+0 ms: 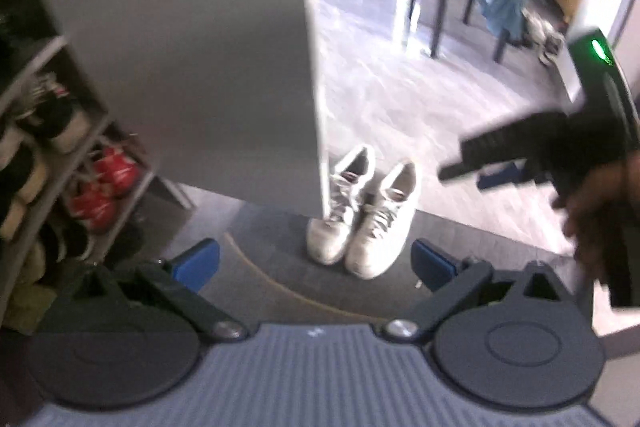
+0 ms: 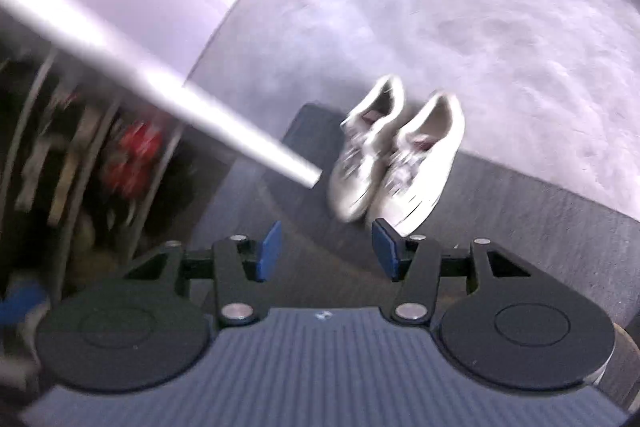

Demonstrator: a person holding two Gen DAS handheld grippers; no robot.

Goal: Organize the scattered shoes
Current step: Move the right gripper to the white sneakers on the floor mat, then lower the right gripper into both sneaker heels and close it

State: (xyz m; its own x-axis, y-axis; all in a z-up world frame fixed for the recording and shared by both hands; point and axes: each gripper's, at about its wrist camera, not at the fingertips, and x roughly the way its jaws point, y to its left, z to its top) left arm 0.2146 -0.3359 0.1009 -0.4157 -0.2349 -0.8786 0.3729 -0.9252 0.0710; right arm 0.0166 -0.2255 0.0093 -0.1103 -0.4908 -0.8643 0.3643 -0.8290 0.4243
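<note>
Pair of white sneakers [image 1: 362, 215] stands side by side, touching, on the dark mat [image 1: 256, 251] at the foot of an open cabinet door [image 1: 192, 47]. Shelves [image 1: 60, 155] at left hold other shoes, red ones [image 1: 104, 187] included. Left gripper [image 1: 316, 261]: jaws wide apart, nothing between. Right gripper [image 2: 326, 251]: jaws partly apart, empty, near the sneakers' toes.

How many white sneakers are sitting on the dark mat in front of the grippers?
2. The left white sneaker and right white sneaker stand side by side, partly on the dark mat, beside the open cabinet door.
</note>
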